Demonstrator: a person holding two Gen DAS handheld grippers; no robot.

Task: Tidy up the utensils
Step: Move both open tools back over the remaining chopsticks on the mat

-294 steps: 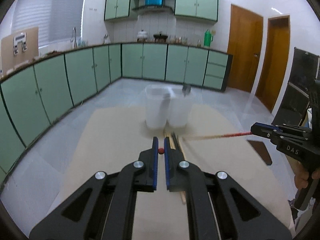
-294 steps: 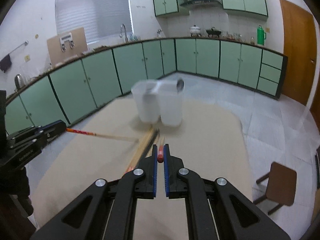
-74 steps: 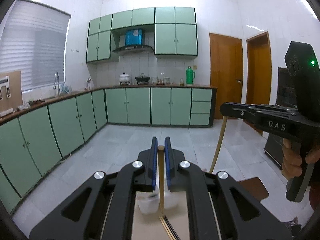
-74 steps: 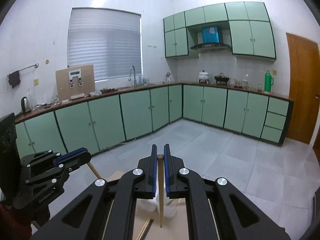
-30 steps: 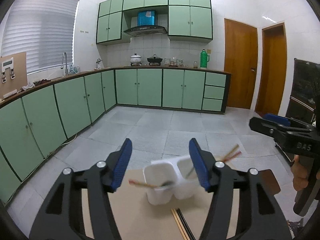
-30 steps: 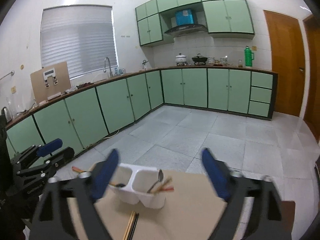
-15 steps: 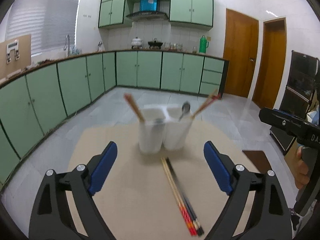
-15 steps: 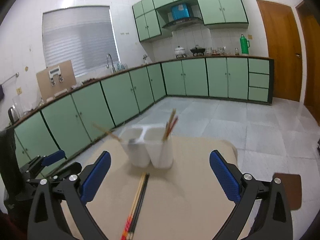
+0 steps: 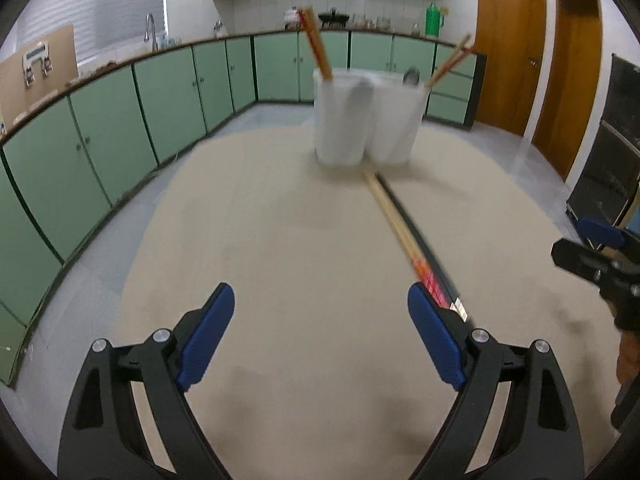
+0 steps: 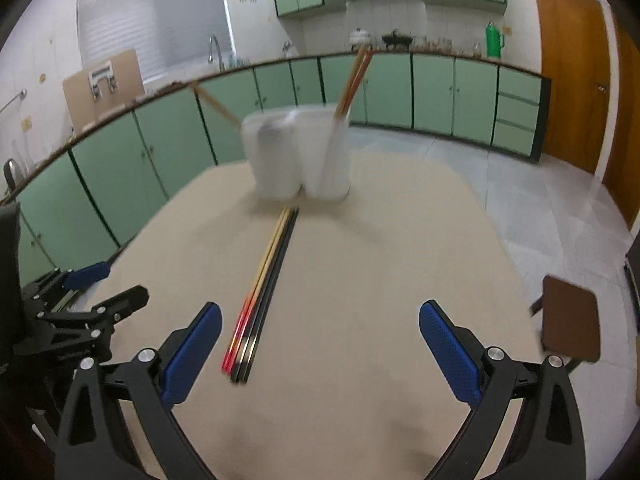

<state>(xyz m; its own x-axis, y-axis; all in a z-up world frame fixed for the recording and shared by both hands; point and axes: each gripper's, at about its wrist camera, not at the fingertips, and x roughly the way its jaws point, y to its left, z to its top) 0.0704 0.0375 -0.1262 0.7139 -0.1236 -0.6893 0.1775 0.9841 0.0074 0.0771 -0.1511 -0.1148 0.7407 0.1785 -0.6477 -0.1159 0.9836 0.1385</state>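
Observation:
A white two-compartment holder (image 9: 366,116) (image 10: 298,152) stands at the far end of the beige table (image 9: 300,248). Chopsticks lean out of each compartment (image 9: 316,46) (image 10: 354,80), and a spoon (image 9: 410,77) shows in the right one. A bundle of chopsticks (image 9: 404,236) (image 10: 266,280) lies on the table in front of the holder, pointing at it. My left gripper (image 9: 322,330) is open and empty, low over the near table, left of the bundle's red ends. My right gripper (image 10: 320,342) is open and empty, just right of the bundle.
The left gripper also shows at the left edge of the right wrist view (image 10: 76,312), the right gripper at the right edge of the left wrist view (image 9: 600,256). A brown stool (image 10: 570,324) stands right of the table. Green cabinets (image 9: 120,120) line the walls.
Both grippers were shut on chopsticks, then opened and left them in the holder. Since half a second ago both have dropped lower and nearer the bundle on the table.

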